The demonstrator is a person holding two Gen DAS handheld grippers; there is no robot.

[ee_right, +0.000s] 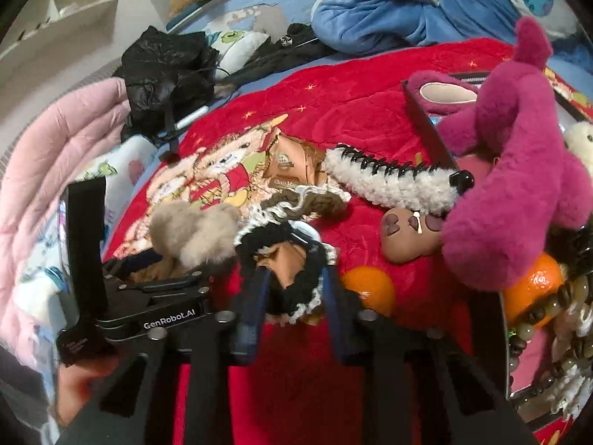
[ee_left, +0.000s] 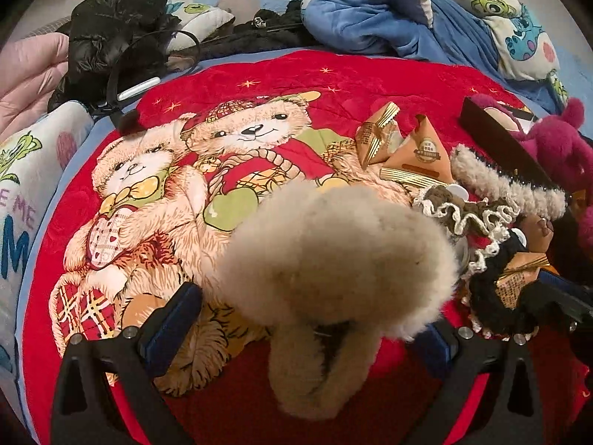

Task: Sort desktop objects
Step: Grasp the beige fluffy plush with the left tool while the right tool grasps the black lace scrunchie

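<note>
My left gripper (ee_left: 307, 319) is open, its fingers spread wide around a fluffy beige hair clip (ee_left: 333, 267) that lies between them on the red teddy-bear blanket (ee_left: 259, 85); the clip also shows in the right wrist view (ee_right: 192, 230). My right gripper (ee_right: 292, 289) is shut on a black crocheted scrunchie with white trim (ee_right: 289, 259), which wraps a tan snack packet. A brown scrunchie (ee_right: 311, 200), a fuzzy white hair comb (ee_right: 389, 181) and tan pyramid snack packets (ee_left: 418, 152) lie just beyond.
A magenta plush bear (ee_right: 519, 185) stands in a black-edged box (ee_right: 426, 122) at the right. Two oranges (ee_right: 370, 289), a brown bear-face toy (ee_right: 411, 233) and beads (ee_right: 537, 319) lie near. Black bag (ee_right: 166, 70), pink quilt (ee_right: 55, 170) and blue bedding (ee_right: 389, 7) ring the blanket.
</note>
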